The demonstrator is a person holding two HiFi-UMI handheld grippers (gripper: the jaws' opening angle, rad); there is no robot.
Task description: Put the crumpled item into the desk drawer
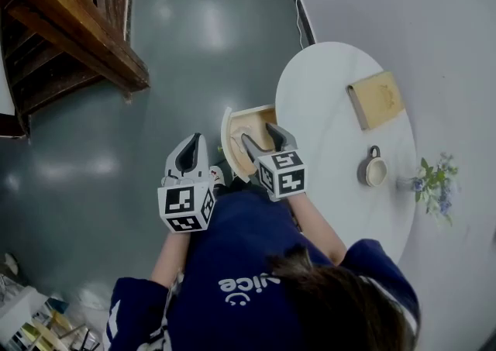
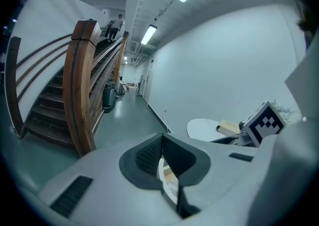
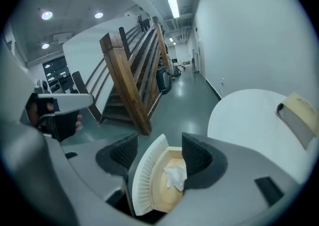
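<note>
Over the open drawer (image 3: 143,182), the right gripper (image 3: 159,142) hangs with jaws wide apart, holding nothing. The crumpled item (image 3: 175,176) lies on the drawer floor below, close under the right-side jaw, so it is in. The left gripper (image 2: 160,142) sits beside it with pads pressed together, empty. The drawer sticks out from the round desk (image 1: 325,94).

Risk, as I judge it: the drawer is not shut yet. An off-centre push on the curved front could skew it and jam it, or a jaw could snag the paper.

The head view hides the paper behind the right gripper, and the drawer's back end is out of sight under the desk.
</note>
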